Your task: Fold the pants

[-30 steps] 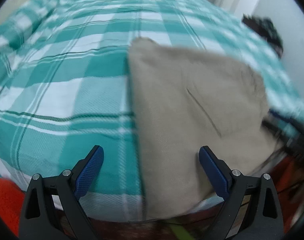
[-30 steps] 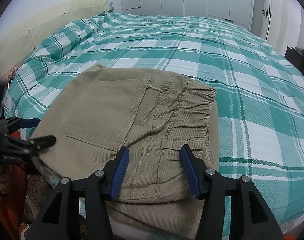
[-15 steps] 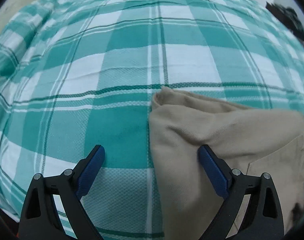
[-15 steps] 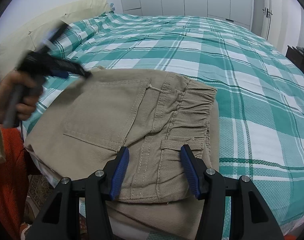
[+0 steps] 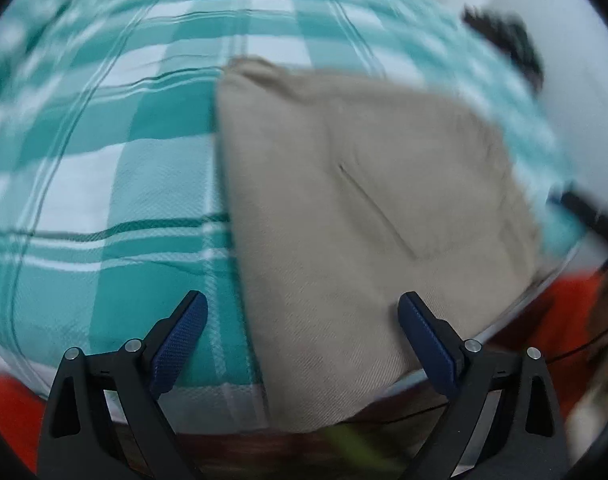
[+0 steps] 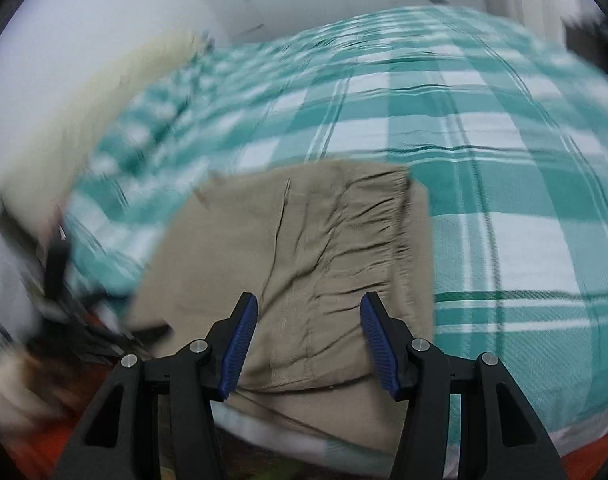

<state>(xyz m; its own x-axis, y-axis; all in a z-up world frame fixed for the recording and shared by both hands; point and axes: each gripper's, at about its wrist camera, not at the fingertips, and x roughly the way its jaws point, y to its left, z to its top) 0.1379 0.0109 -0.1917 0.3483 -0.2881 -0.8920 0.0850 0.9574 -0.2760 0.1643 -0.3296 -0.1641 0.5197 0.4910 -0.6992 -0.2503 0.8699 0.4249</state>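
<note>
The khaki pants point(image 5: 364, 216) lie folded into a compact rectangle on the green-and-white plaid bed cover point(image 5: 104, 200), at the bed's near edge. In the right wrist view the pants point(image 6: 304, 248) show the elastic waistband on the right side and a back pocket seam. My left gripper point(image 5: 302, 336) is open and empty, held above the folded pants' left edge. My right gripper point(image 6: 309, 340) is open and empty, held above the near waistband end of the pants. Both views are motion-blurred.
The plaid bed cover point(image 6: 504, 160) stretches far beyond the pants. A cream pillow point(image 6: 84, 120) lies at the far left. Orange-red floor covering point(image 5: 552, 312) shows below the bed edge. A dark object point(image 5: 504, 40) sits off the bed's far right.
Both grippers have pulled back from the bed and swung; the left one has retreated from the pants' far corner. The right view has tilted and backed away. The pants lie still.
</note>
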